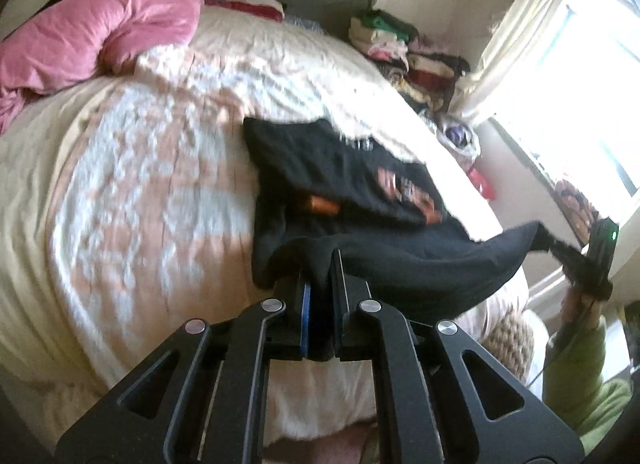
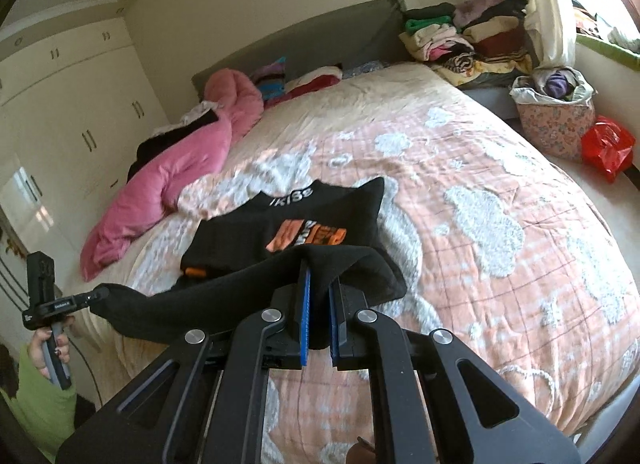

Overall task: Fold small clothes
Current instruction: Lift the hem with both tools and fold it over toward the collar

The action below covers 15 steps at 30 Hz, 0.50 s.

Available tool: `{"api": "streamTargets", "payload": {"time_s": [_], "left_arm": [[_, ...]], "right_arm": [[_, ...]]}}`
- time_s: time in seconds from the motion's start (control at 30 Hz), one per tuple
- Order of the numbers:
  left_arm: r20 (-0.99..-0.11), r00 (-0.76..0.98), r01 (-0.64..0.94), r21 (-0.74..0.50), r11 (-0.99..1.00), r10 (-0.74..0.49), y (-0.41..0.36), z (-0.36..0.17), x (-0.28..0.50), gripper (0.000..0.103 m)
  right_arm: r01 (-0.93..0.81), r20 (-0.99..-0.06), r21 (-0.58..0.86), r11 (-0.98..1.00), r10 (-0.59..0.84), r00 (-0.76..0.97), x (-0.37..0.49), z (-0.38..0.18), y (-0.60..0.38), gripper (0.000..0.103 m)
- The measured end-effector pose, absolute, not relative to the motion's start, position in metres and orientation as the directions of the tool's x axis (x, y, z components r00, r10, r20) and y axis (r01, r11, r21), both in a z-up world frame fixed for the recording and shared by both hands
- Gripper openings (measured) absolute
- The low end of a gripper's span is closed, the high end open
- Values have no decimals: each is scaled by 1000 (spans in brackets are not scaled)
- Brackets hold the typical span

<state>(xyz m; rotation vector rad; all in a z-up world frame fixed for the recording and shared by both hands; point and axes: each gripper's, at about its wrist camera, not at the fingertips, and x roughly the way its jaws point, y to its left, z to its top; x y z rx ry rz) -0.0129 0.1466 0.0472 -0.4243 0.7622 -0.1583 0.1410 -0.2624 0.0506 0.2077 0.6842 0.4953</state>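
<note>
Sunlit and cluttered, the bedroom is filled by a wide bed under a peach quilted bedspread with white cloud patches [image 2: 480, 192], with a crumpled pink duvet [image 2: 180, 180] at ten o'clock in the right wrist view and stacks of folded clothes [image 2: 468, 36] by the window at one o'clock. Lying near the foot edge of the bedspread is the small black garment with an orange print [image 2: 304, 236], its far part flat on the quilt and its near hem lifted clear and stretched between the two tools. The right gripper [image 2: 318, 300] is clenched on one end of that hem, black cloth bunched between its blue-lined pads, and the left gripper [image 1: 318, 284] is likewise clamped on the other end; in the right wrist view it sits at eight o'clock, well apart from its partner. The risks I see come from that taut span. Thick fabric wadded in the jaws may creep out if the hem is pulled harder, dropping one corner and skewing the fold. Carrying the hem forward unevenly would lay it crooked over the print. Dragging rather than lifting could also rumple the flat part or slide the whole garment toward twelve o'clock across the soft, yielding quilt.
</note>
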Motion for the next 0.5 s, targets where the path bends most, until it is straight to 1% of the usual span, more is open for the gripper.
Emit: {"api": "streamTargets", "payload": {"time_s": [0.23, 0.5], "left_arm": [[-579, 768, -9, -437, 899, -274, 155, 70, 24, 2], [-569, 778, -15, -439, 899, -265, 167, 85, 70, 2]], "right_arm": [[-349, -535, 329, 877, 478, 697, 168, 61, -256, 6], [-315, -516, 345, 884, 459, 723, 212, 70, -246, 6]]}}
